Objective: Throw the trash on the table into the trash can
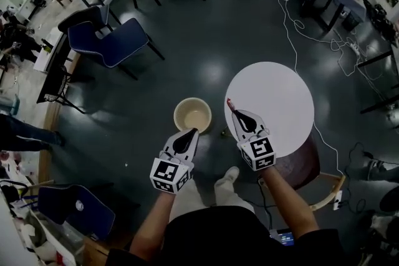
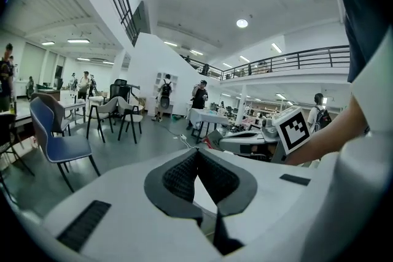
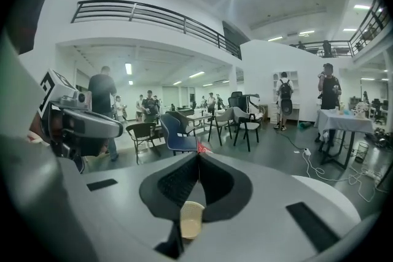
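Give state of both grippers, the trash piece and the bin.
left gripper: shut, nothing between the jaws.
right gripper: shut on the red scrap.
red scrap: pinched at the jaw tips, sticking out past them.
trash can: upright on the floor beside the table, top open, no lid.

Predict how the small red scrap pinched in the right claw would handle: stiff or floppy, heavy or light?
Probably light: the red scrap is tiny beside the right claw pinching it. Likely thin and floppy, since shut tips hold it. It may flutter rather than drop straight into the trash can.
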`<state>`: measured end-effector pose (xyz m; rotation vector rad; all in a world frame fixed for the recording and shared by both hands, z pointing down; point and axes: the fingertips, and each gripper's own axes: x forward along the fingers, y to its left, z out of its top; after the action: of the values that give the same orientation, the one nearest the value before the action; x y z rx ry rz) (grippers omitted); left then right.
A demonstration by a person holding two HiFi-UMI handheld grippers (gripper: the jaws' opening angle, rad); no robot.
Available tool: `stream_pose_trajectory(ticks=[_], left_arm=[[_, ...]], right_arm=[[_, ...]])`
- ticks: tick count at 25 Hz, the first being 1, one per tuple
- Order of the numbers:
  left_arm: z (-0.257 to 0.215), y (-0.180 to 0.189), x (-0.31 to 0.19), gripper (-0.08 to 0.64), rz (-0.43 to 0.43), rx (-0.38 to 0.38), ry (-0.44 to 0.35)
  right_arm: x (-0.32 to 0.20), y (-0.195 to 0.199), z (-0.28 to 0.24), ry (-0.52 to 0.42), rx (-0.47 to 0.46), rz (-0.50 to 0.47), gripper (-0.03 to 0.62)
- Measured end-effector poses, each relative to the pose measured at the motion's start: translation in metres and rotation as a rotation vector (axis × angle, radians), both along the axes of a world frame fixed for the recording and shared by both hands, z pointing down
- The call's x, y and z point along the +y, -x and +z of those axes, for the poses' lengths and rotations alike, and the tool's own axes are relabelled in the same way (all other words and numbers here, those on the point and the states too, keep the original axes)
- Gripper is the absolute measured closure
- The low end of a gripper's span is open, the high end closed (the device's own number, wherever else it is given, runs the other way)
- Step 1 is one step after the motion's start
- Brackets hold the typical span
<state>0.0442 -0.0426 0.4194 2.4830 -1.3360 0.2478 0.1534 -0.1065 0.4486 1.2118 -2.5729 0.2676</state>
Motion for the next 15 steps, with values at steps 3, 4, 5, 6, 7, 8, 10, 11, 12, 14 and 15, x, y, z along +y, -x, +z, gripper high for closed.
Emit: stream_pose_trajectory(ticks=[3,4,5,6,7,8,10,11,12,14,15], left_arm=[[0.004,0.025,-0.002,0.551,-0.005,0.009,0.007],[0.005,0.032,-0.004,0.551,-0.005,0.011,0.008],[0.007,0.039,-0.005,0.551,-0.006,0.013,0.011],[0.009,0.046,-0.008,0.551,-0.005,0.013,0.014],[0.011,0.054,-0.011,0.551,-0.004,0.012,0.018],[0.014,0.062,-0.014,0.551,-0.003,0.011,0.022],[0.02,0.079,-0.02,0.551,0.0,0.013,0.034],[0.023,0.088,-0.023,0.551,0.0,0.015,0.041],[0.026,0.096,-0.027,0.551,0.0,0.017,0.046],[0.034,0.108,-0.036,0.551,-0.003,0.02,0.054],[0.039,0.113,-0.042,0.551,-0.004,0.021,0.059]], right_arm=[[0.0,0.031,0.004,0.01,0.0,-0.013,0.574],[0.0,0.04,0.005,0.015,0.001,-0.016,0.574],[-0.001,0.049,0.007,0.019,0.002,-0.02,0.574],[-0.002,0.058,0.009,0.023,0.003,-0.024,0.574],[-0.005,0.067,0.012,0.026,0.005,-0.028,0.574],[-0.008,0.076,0.015,0.03,0.007,-0.031,0.574],[-0.013,0.095,0.02,0.041,0.01,-0.031,0.574],[-0.016,0.104,0.023,0.048,0.011,-0.031,0.574],[-0.018,0.112,0.026,0.056,0.012,-0.032,0.574],[-0.026,0.125,0.034,0.069,0.011,-0.034,0.574],[-0.03,0.13,0.04,0.077,0.01,-0.033,0.574]])
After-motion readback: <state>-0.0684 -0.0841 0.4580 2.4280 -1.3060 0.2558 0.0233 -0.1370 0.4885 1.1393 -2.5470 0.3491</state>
